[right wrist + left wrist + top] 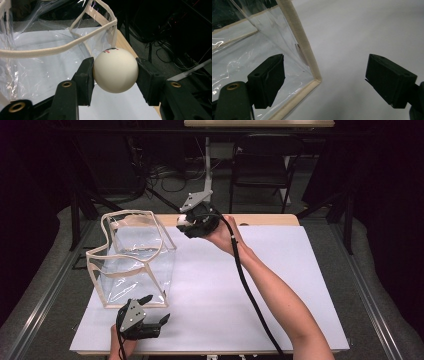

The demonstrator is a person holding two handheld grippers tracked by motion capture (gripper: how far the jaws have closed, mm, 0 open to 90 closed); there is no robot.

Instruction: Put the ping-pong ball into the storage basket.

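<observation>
A clear plastic bag [135, 260] with cream fabric trim stands open at the left of the white sheet. My right gripper [183, 222] is raised just right of the bag's far rim, shut on a white ball [183, 220]. In the right gripper view the ball [115, 70] is pinched between both black pads, with small red and black print on top and the bag's trim [62, 47] just beyond. My left gripper [156, 310] rests low at the table's near edge, open, by the bag's near bottom corner [315, 80], which lies between its spread jaws without touching them.
The white sheet [260, 285] covers a wooden table [265, 220]. Beyond it stand a black folding chair [262, 165], a white stand leg [205, 180] and floor cables. Metal rails [370, 295] run along both sides. A black cable [250, 290] trails along the right forearm.
</observation>
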